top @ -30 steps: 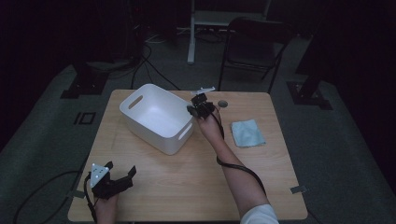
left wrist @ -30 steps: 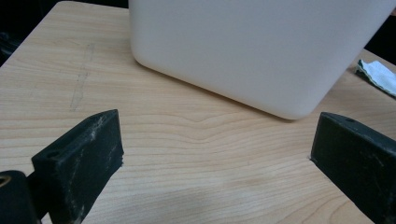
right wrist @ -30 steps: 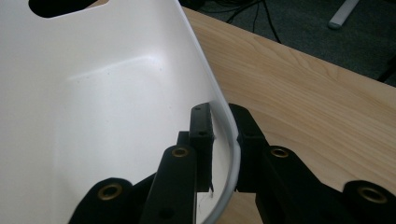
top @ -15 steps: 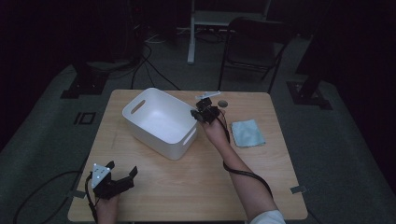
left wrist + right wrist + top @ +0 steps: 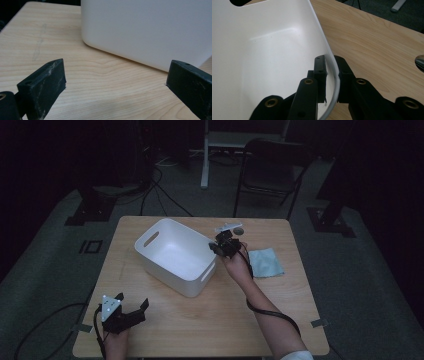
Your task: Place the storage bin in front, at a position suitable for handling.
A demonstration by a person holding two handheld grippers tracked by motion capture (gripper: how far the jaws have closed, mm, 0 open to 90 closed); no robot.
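The white bin (image 5: 175,255) has slid rightward across the table (image 5: 240,320) with the right hand-held gripper (image 5: 223,245), which stays clamped on its rim, forearm outstretched. The left hand-held gripper (image 5: 131,309) rests wide apart, holding nothing.

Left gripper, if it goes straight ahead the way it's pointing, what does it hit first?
Most likely the white bin's side wall. The left gripper is open, with bare table ahead before the wall; how far is hard to judge.
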